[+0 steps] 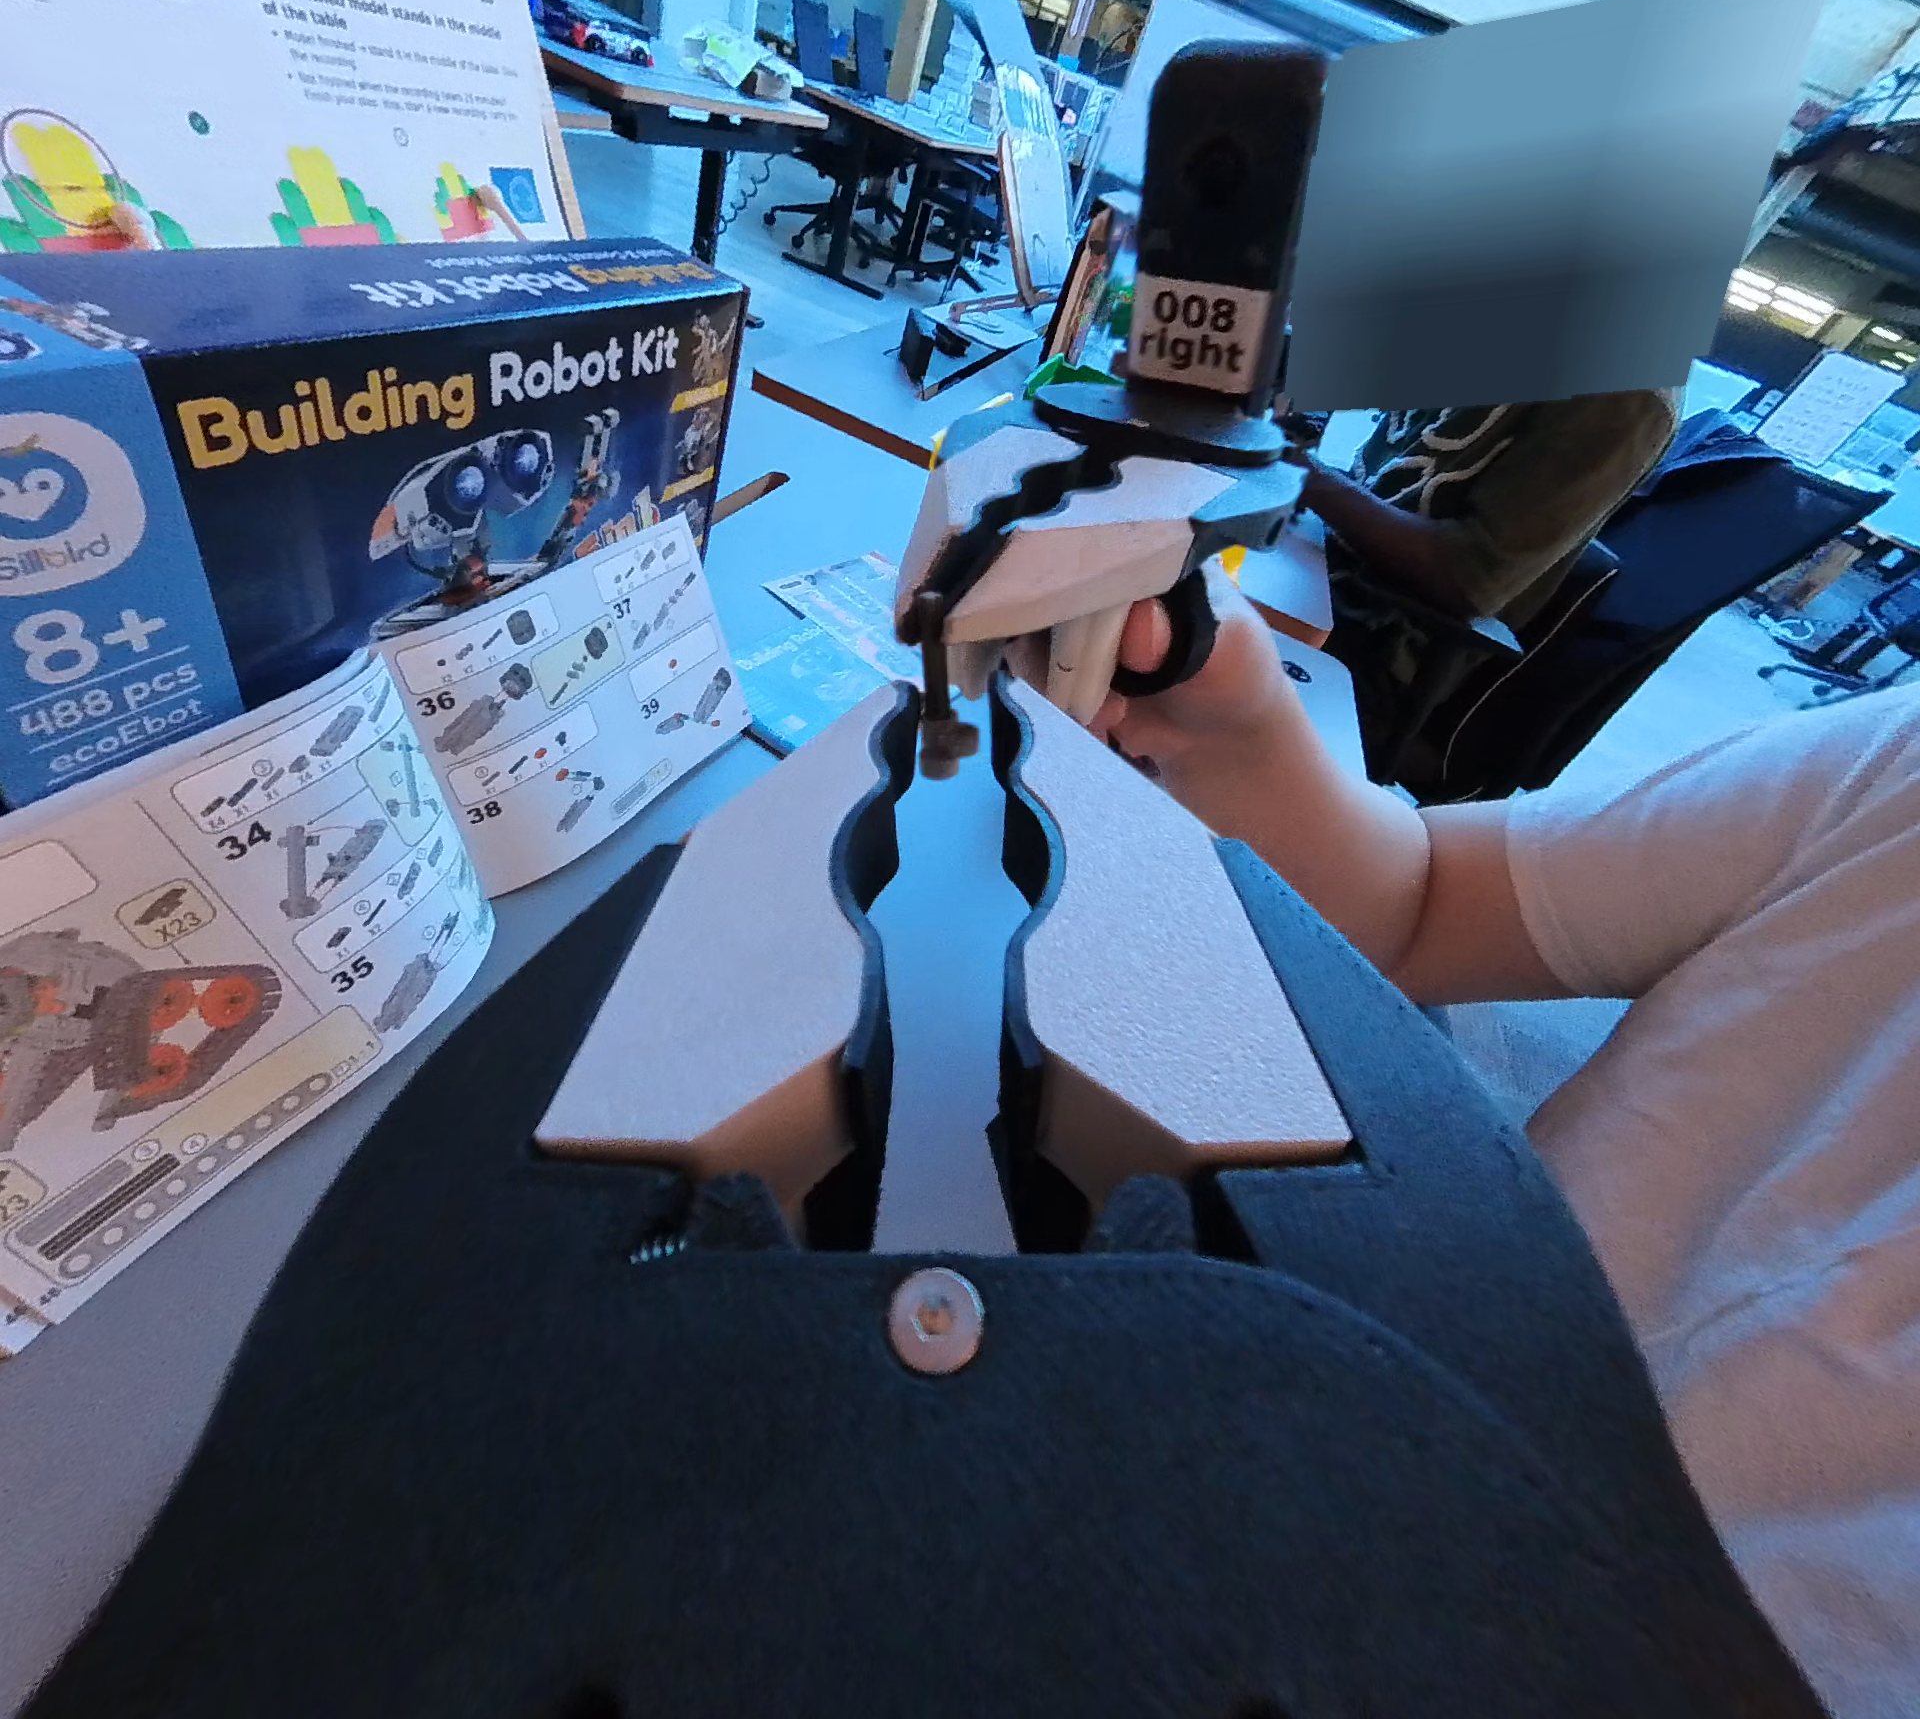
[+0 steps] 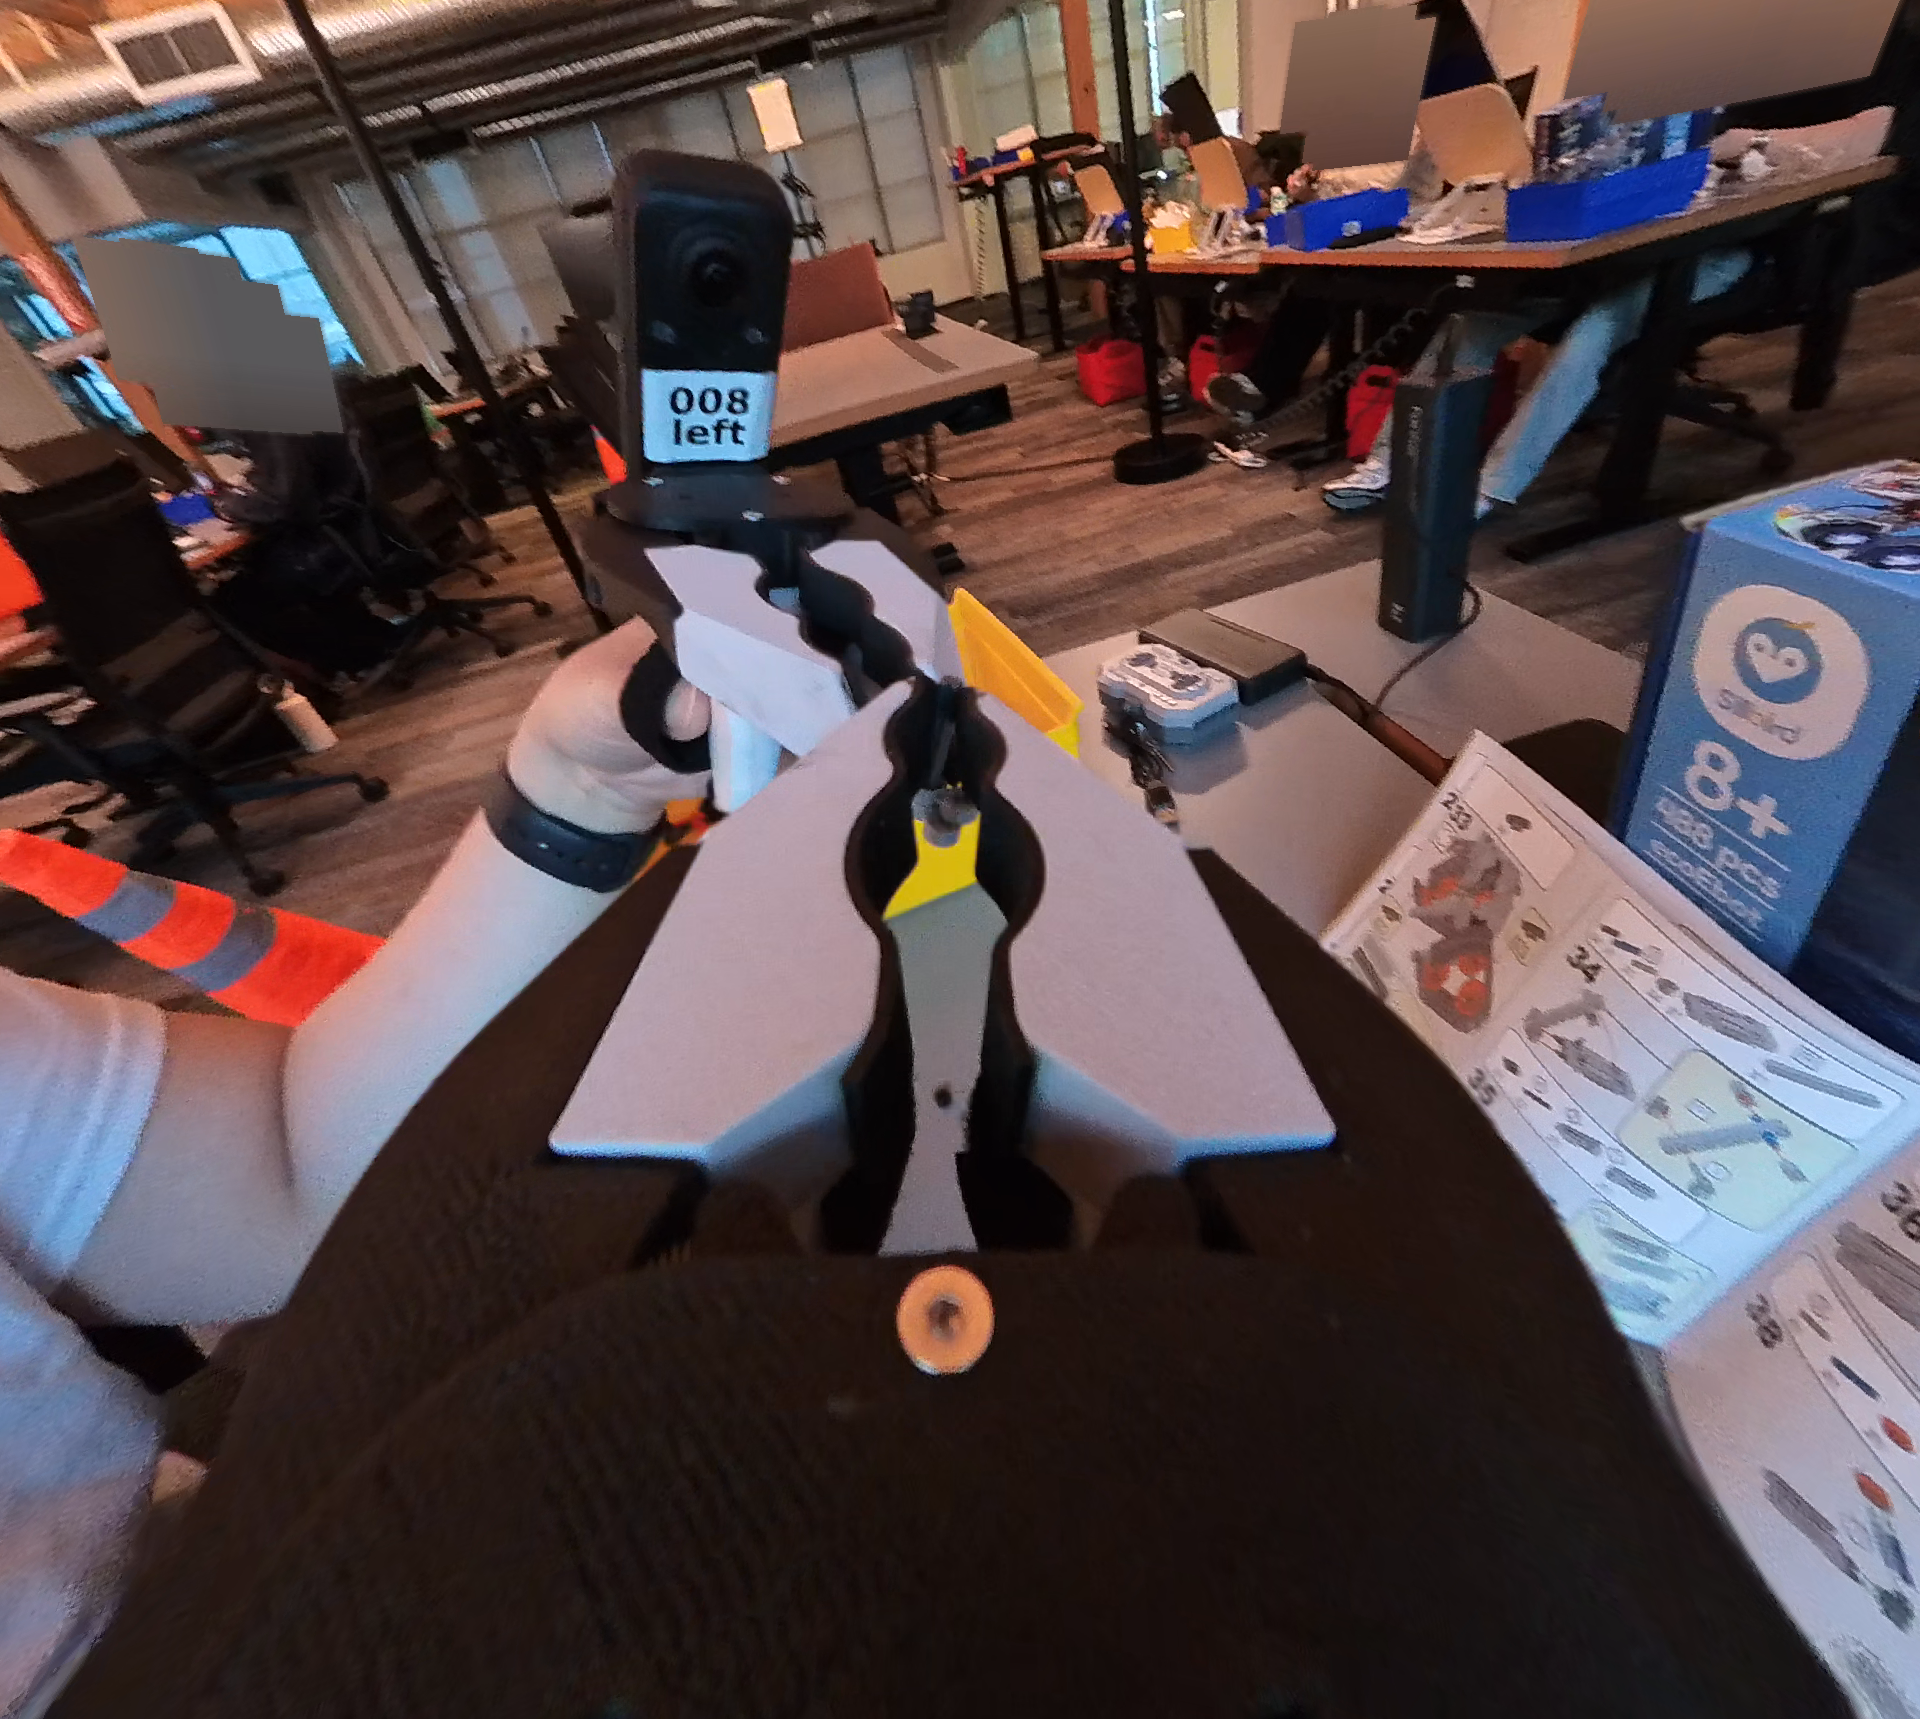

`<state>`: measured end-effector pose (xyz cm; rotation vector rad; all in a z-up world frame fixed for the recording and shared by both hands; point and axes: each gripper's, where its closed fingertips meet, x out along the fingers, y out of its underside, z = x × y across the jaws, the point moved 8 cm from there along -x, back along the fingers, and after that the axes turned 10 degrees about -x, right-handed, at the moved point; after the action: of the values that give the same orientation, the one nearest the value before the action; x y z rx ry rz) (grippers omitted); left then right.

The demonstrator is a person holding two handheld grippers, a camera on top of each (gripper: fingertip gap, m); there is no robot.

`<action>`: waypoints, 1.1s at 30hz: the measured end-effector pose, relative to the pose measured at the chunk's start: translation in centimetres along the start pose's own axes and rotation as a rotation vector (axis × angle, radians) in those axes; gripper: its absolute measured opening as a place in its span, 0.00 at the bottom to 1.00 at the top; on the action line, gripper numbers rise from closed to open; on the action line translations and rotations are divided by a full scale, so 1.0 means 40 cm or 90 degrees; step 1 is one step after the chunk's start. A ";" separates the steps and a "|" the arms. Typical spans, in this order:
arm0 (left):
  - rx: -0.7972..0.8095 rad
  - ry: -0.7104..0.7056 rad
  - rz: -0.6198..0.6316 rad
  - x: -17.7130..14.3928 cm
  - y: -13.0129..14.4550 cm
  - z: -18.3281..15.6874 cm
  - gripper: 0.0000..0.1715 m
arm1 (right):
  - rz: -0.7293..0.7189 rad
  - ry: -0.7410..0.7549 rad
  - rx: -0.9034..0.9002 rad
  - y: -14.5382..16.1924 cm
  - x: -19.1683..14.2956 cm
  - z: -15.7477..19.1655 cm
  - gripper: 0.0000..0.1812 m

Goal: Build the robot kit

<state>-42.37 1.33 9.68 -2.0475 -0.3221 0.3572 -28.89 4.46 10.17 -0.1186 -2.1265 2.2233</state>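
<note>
My right gripper (image 2: 940, 698) is shut on a thin black axle (image 2: 943, 734) with a small grey bush (image 2: 940, 812) on its end. In the left wrist view the right gripper (image 1: 930, 620) holds the axle (image 1: 928, 661) pointing down, above the grey table (image 1: 821, 474). The bush (image 1: 948, 750) hangs in the gap between the fingers of my left gripper (image 1: 945, 703). The left gripper is open, and its fingers stand either side of the axle's end without closing on it. In the right wrist view the left gripper (image 2: 883, 682) faces the right one tip to tip.
A dark blue robot kit box (image 1: 416, 422) stands at the left, with an open instruction booklet (image 1: 312, 838) leaning against it. A poster board (image 1: 260, 28) stands behind them. A yellow tray (image 2: 1013, 661), a grey block (image 2: 1169, 687) and a black adapter (image 2: 1226, 656) lie beyond the grippers.
</note>
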 end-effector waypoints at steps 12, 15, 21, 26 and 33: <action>0.048 -0.059 0.014 0.006 0.002 0.004 0.01 | 0.018 0.017 0.004 0.005 0.008 0.004 0.01; 0.028 -0.050 0.012 0.003 0.001 0.006 0.01 | 0.004 0.011 0.009 0.005 0.010 0.003 0.01; 0.039 -0.137 -0.010 -0.072 -0.021 -0.002 0.01 | -0.112 0.032 -0.042 0.001 0.003 -0.013 0.14; 0.028 -0.238 -0.106 -0.230 -0.048 -0.038 0.01 | 0.115 -0.066 -0.015 0.202 0.139 -0.017 0.05; 0.024 -0.276 -0.136 -0.292 -0.049 -0.069 0.01 | 0.412 -0.059 -0.054 0.477 0.305 0.067 0.11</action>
<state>-52.23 -4.30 14.05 -1.8646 -0.7854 0.6677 -41.17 2.13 -8.94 -0.8318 -2.4967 2.4722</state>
